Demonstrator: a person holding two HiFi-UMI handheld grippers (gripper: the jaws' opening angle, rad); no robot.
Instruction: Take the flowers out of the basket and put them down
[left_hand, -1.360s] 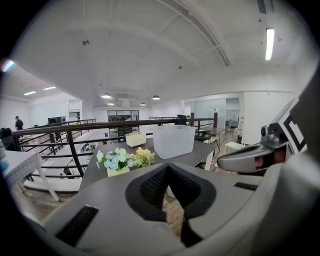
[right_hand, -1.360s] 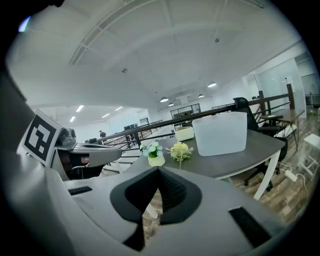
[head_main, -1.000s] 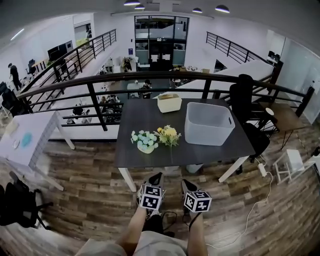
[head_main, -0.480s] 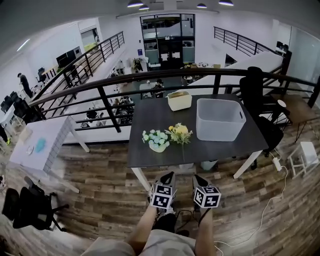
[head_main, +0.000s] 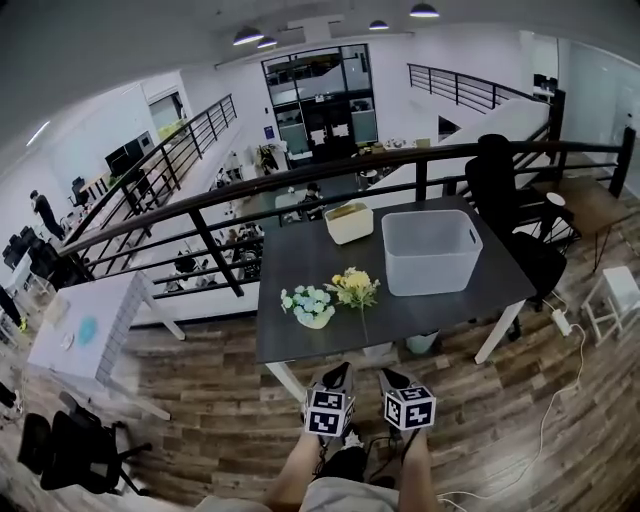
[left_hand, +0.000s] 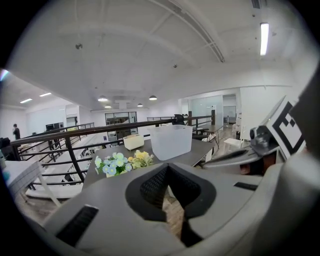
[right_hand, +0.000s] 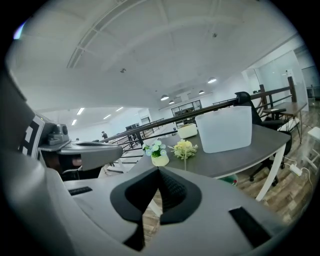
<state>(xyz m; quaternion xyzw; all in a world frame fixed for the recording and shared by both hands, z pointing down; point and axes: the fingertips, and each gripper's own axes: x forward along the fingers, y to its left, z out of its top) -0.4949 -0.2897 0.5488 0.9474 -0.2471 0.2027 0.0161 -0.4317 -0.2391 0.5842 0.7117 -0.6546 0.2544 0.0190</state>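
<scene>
The white basket (head_main: 430, 272) was found standing on the right part of the dark desk (head_main: 455, 312). Nothing could be seen inside it from the head view. The yellow flowers (head_main: 352, 287) were laid flat on the desk, just to the left of the basket and not touching it, with the stem pointed toward the near edge. The blue and white flowers (head_main: 306, 298) were set upright in a little pale pot (head_main: 314, 320), right beside the yellow ones. A small cream box (head_main: 349, 222) was placed at the far edge, behind the flowers.

The left gripper (head_main: 337, 374) and the right gripper (head_main: 386, 378) were held low and close together over the wooden floor (head_main: 200, 400), well apart from the desk. The jaws of the left gripper were pressed together with nothing held between them. The jaws of the right gripper were clenched the same way, and nothing was held there either.

The job was judged to be done, or very nearly done: the flowers were already out of the basket and put down. Nothing more was seen to be left, unless something small was hidden behind the cloudy wall of the basket.
</scene>
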